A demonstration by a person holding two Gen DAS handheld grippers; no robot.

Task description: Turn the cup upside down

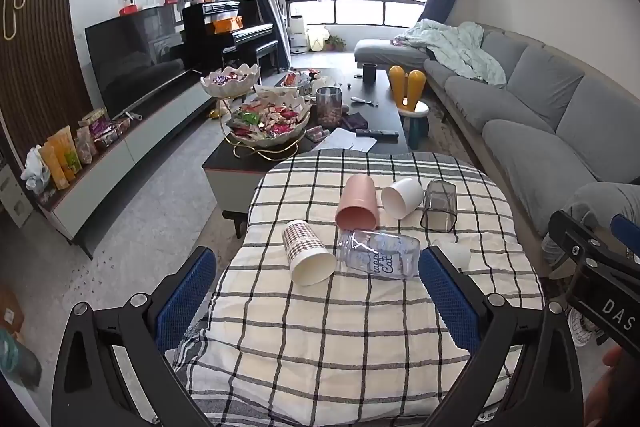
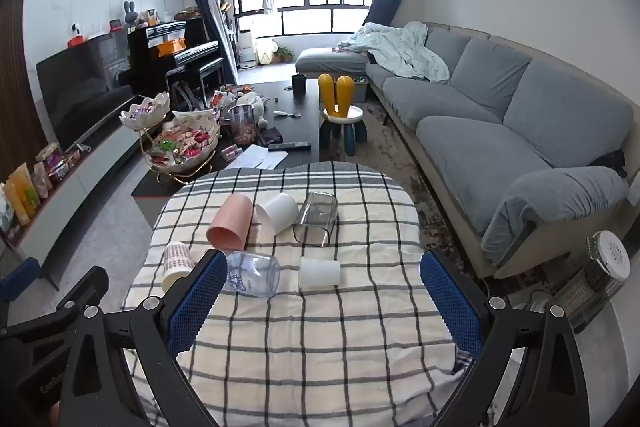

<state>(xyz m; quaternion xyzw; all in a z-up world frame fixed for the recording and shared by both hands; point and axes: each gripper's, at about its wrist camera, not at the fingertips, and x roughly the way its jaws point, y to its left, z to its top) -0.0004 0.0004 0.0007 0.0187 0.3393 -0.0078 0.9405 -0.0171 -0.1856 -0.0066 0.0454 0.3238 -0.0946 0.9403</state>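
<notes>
Several cups lie on their sides on a table with a checked cloth (image 1: 360,339): a plaid paper cup (image 1: 306,251), a pink cup (image 1: 357,203), a white cup (image 1: 402,197), a smoky clear square cup (image 1: 439,206), a clear cup with lettering (image 1: 378,254) and a small white cup (image 2: 319,271). My left gripper (image 1: 318,297) is open and empty, just short of the plaid and lettered cups. My right gripper (image 2: 322,301) is open and empty, the small white cup lying just beyond its fingertips. The pink cup (image 2: 230,223) and lettered cup (image 2: 252,273) also show in the right wrist view.
A dark coffee table (image 1: 280,155) with a snack bowl stand (image 1: 268,125) stands behind the checked table. A grey sofa (image 1: 540,115) runs along the right. A TV (image 1: 136,59) on a low cabinet is left. A small stool (image 1: 416,119) stands by the coffee table.
</notes>
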